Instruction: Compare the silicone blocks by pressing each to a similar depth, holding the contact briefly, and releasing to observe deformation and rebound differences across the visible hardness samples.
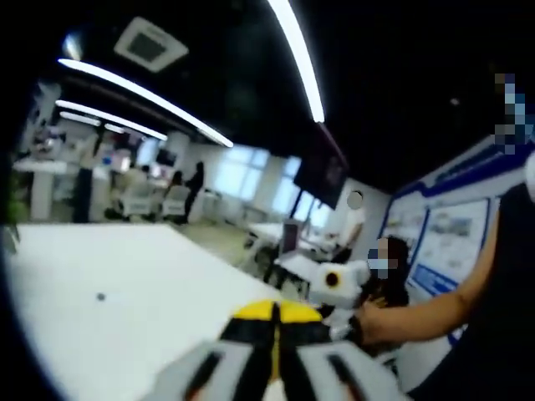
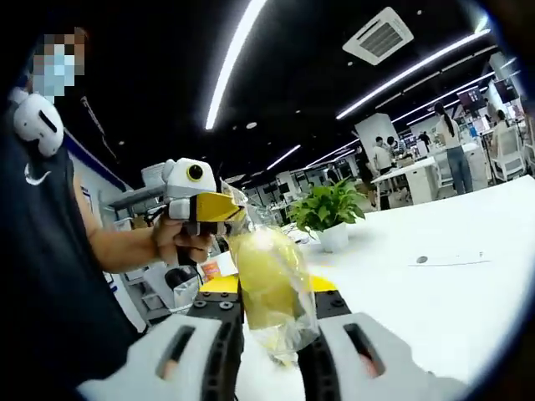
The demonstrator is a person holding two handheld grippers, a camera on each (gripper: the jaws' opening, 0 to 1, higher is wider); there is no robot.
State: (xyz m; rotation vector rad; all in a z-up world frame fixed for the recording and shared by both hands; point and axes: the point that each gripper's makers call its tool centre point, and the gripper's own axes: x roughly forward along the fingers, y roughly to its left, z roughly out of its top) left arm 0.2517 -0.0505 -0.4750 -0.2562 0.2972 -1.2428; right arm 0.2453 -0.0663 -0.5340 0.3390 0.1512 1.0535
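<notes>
- In the right gripper view the right gripper (image 2: 269,330) is clamping down on a yellowish silicone block (image 2: 266,280) that's wrapped in a clear plastic bag (image 2: 288,338), with the jaws pressing on it from both sides.
- The block is sitting upright between those jaws, held up off the white table (image 2: 435,292), and the loose bag is hanging a little below it.
- The left gripper (image 2: 219,210) is coming into that same view from the left, held in the person's hand (image 2: 180,242), and its yellow tip is sitting right by the top of the bagged block. Can't really tell if it's touching the bag or just beside it.
- In the left gripper view the left gripper (image 1: 274,368) is pointing out over the white table (image 1: 125,301), and its jaws are looking closed together with nothing between them.
- A potted plant (image 2: 328,210) is standing on the table behind the block, well apart from it.
- Long ceiling lights (image 1: 299,58) are running overhead, and people are standing around in the office way in the background.
</notes>
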